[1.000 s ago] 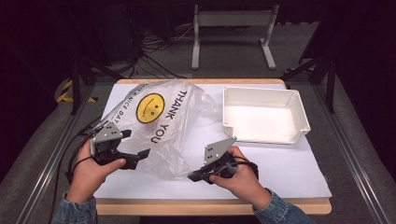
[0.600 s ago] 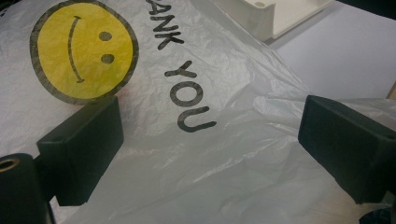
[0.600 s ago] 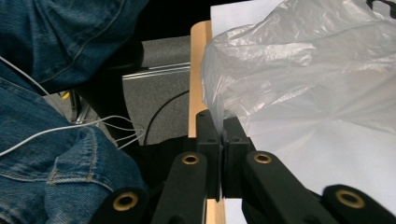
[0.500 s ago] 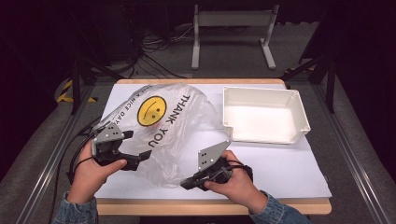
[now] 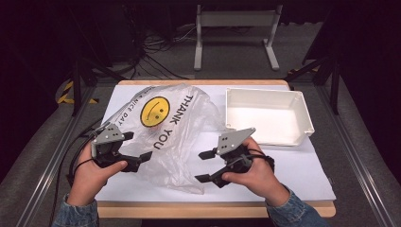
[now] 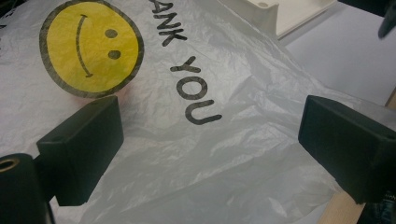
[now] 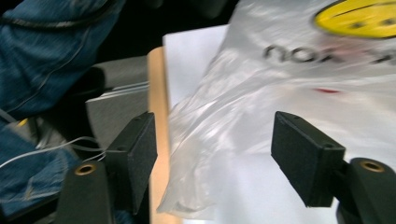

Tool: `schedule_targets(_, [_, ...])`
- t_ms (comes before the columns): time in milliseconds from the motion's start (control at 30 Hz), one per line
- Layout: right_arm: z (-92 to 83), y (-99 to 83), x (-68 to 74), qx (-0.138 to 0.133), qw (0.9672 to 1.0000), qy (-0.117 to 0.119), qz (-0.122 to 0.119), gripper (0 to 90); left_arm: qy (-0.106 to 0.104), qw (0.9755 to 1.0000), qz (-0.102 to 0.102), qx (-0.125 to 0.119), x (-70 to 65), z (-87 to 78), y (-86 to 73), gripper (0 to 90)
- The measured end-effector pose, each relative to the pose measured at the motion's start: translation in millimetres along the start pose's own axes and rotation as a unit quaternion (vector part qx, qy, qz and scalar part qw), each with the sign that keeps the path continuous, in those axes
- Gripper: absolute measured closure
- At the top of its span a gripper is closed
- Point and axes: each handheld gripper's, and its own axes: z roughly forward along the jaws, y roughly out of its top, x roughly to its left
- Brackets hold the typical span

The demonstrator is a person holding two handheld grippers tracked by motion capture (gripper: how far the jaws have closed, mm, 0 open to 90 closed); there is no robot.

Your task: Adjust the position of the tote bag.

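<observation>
A clear plastic bag (image 5: 170,127) printed with a yellow smiley and "THANK YOU" lies crumpled on the white-covered table (image 5: 293,165). My left gripper (image 5: 142,160) sits at the bag's left side. In the left gripper view its jaws (image 6: 210,116) stand wide apart over the bag (image 6: 210,154) without pinching it. My right gripper (image 5: 204,166) hovers at the bag's near right corner. Its jaws have just been opening. In the right gripper view (image 7: 215,126) the bag's edge (image 7: 261,93) lies between them, untouched by the pads.
A white rectangular tray (image 5: 269,116) stands at the back right of the table, its corner also in the left gripper view (image 6: 285,14). The table's wooden front edge (image 5: 189,208) runs just below both hands. Cables trail off the left side.
The right gripper was shut on the bag's near edge. It has risen a little, opened and let the bag go. The left hand has stayed put.
</observation>
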Motion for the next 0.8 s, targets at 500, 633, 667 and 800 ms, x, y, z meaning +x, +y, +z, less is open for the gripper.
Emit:
schedule_targets(500, [-11.5, 8.3, -92.7, 0.015, 0.9857, -0.161, 0.045, 21.2, 0.002, 1.0000, -0.003, 0.000, 4.6, 1.4, -0.6, 7.4])
schedule_targets(633, [-4.4, 6.0, -115.2, 0.020, 0.9831, -0.170, 0.064, 21.1, 0.002, 1.0000, -0.007, 0.000, 4.7, 0.2, -1.0, 7.4])
schedule_targets(667, [-4.4, 6.0, -115.2, 0.020, 0.9831, -0.170, 0.064, 21.1, 0.002, 1.0000, -0.007, 0.000, 4.7, 0.2, -1.0, 7.4])
schedule_targets(800, [4.0, 5.2, -132.7, 0.028, 0.9808, -0.180, 0.070, 20.9, 0.005, 1.0000, -0.006, 0.001, 5.5, -0.7, -2.0, 7.4])
